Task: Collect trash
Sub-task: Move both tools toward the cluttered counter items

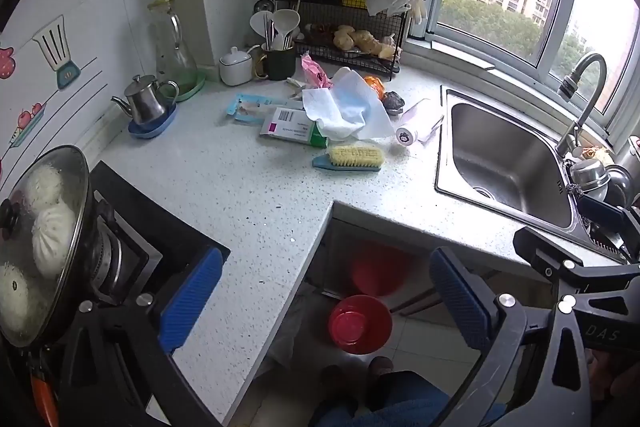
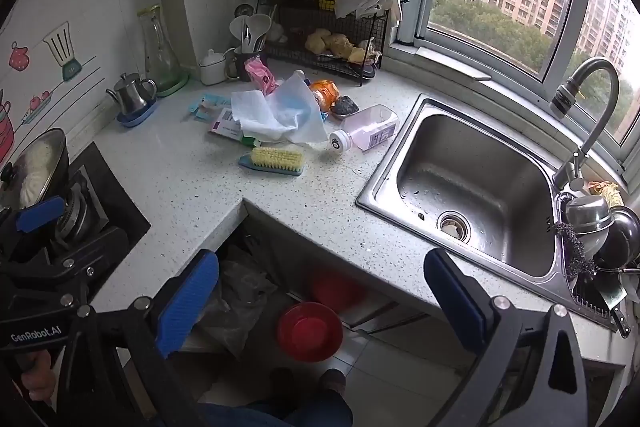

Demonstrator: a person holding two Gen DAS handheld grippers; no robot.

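Left wrist view, both fingers (image 1: 326, 301) (image 2: 320, 301) spread empty, white tissue (image 1: 346, 107) hiding litter beneath, box (image 1: 290, 129) half covered.

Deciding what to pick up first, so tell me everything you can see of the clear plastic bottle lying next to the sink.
The clear plastic bottle lies on its side on the white speckled countertop, just left of the stainless steel sink. Its white cap carries a small dark print and faces the counter's front edge. The body looks pinkish with a purple label, contents unclear. Its far end lies by a dark lumpy object; contact there is unclear. The crumpled white paper sheet lies close on its left. Neither gripper touches it.
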